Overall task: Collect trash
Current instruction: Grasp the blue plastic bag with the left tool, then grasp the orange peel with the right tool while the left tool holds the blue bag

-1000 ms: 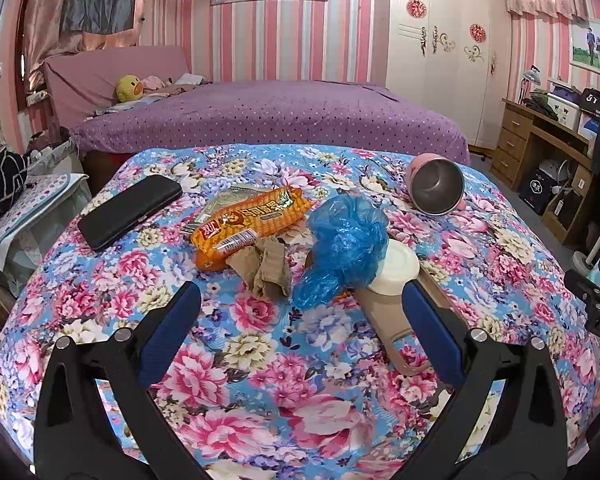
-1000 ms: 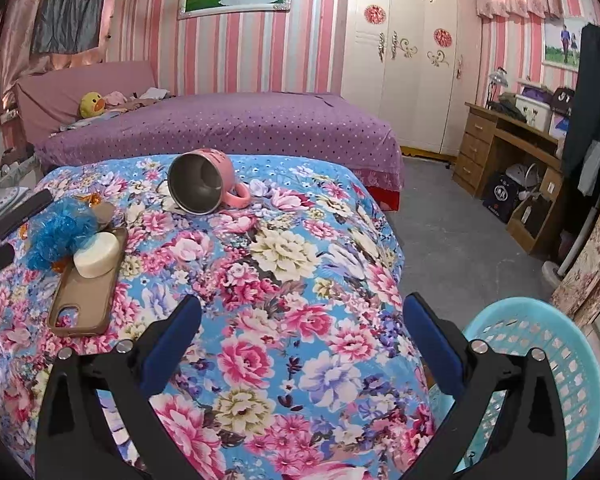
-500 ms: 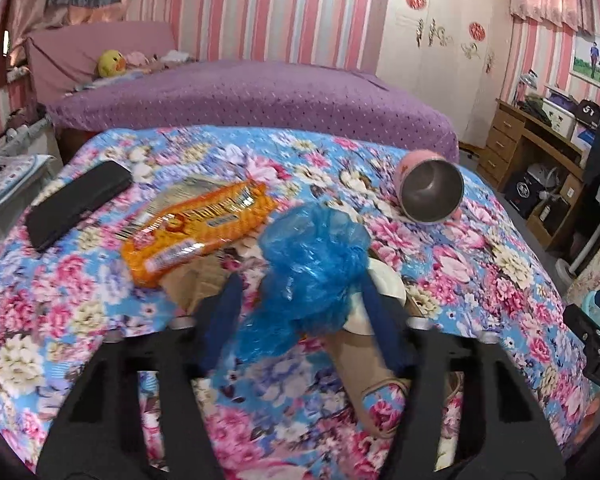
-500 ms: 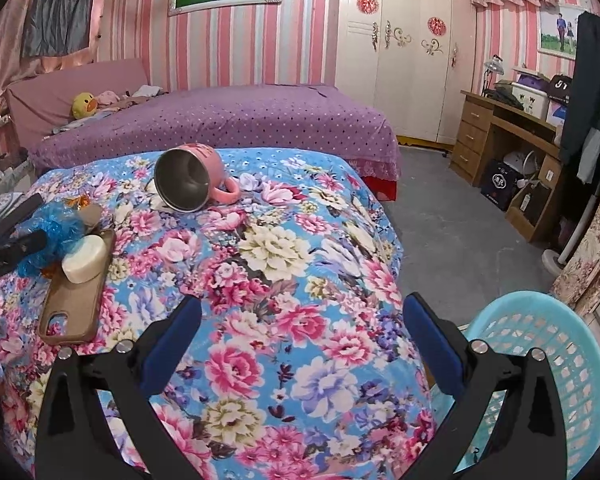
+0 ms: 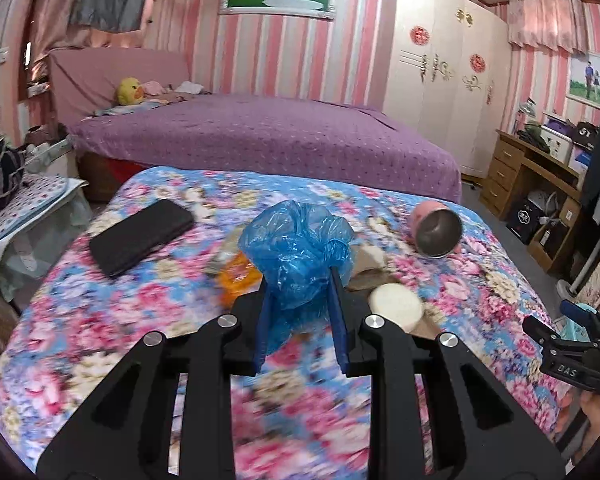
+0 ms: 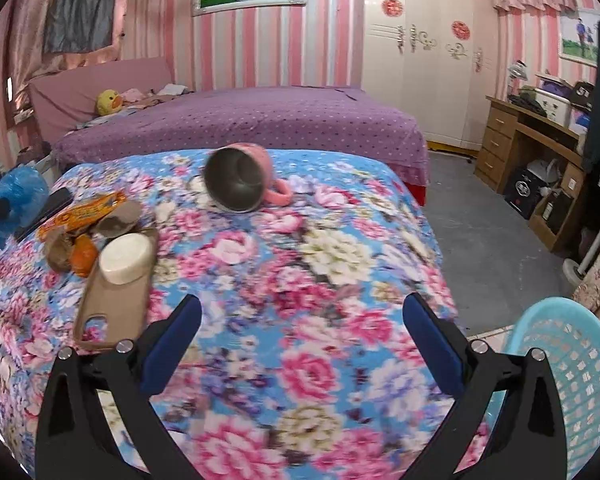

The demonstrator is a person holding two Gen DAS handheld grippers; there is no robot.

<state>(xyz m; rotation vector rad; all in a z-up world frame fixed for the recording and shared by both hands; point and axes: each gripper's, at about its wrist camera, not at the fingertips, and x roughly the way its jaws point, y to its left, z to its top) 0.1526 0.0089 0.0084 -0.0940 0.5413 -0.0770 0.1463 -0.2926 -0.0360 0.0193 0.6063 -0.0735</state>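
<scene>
One blue plastic bag point(image 5: 300, 240), one orange snack wrapper point(image 6: 84, 210), one pink mug point(image 6: 240, 178), one black phone point(image 5: 140, 236), one tan phone case point(image 6: 114, 304), one turquoise basket point(image 6: 572, 364).

Soap bar point(image 6: 125, 258) lies on phone case point(image 6: 114, 300).

Both wrist cams look fwd and down over the floral table point(image 5: 112, 300). Left is near the mid; right is at the right edge. Shared: mug point(image 5: 436, 232), bed point(image 6: 236, 124).

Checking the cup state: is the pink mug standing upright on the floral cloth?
No, the pink mug lies on its side, its steel-lined mouth facing the camera.
</scene>
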